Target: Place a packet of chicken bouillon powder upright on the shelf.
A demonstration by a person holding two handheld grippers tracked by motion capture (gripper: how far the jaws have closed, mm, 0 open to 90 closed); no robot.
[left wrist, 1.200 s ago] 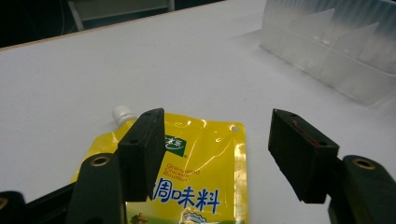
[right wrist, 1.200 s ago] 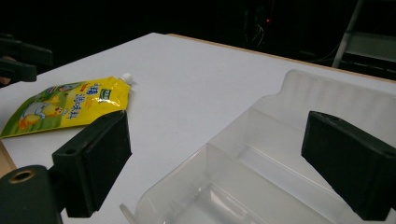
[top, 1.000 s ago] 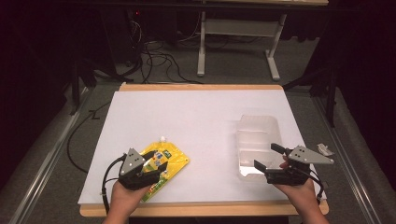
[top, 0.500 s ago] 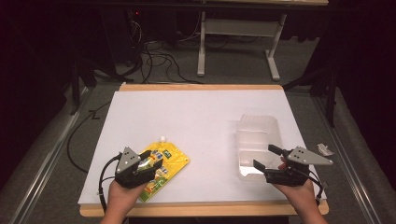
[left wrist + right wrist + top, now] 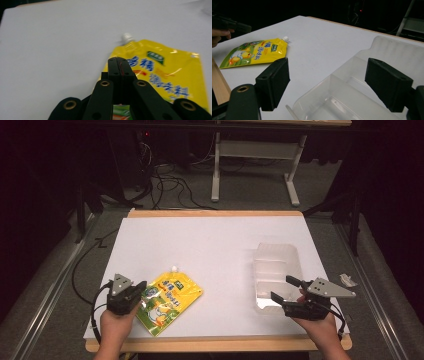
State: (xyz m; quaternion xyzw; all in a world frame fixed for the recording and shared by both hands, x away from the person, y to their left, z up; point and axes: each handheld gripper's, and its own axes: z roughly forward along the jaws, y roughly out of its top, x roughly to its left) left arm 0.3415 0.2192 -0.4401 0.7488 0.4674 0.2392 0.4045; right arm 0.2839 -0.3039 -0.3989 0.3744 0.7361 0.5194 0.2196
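Observation:
A yellow spouted pouch (image 5: 170,297) lies flat near the table's front left, its white cap (image 5: 174,268) pointing away from me. My left gripper (image 5: 141,287) is shut, its tip at the pouch's left edge. In the left gripper view the closed jaws (image 5: 119,60) lie over the pouch (image 5: 162,72), with nothing visible between them. My right gripper (image 5: 281,287) is open at the near end of a clear plastic container (image 5: 275,265). In the right gripper view its fingers (image 5: 274,80) straddle the container's near wall (image 5: 384,50), with the pouch (image 5: 254,53) far off at the left.
The white tabletop (image 5: 210,245) has a wooden front edge (image 5: 215,342). A small white scrap (image 5: 346,280) lies by the table's right edge. A desk frame (image 5: 255,165) and cables (image 5: 165,175) lie on the floor beyond the table.
My left gripper has drawn back to the left, from over the pouch to its left edge. The pouch has stayed in place. The right gripper has barely shifted.

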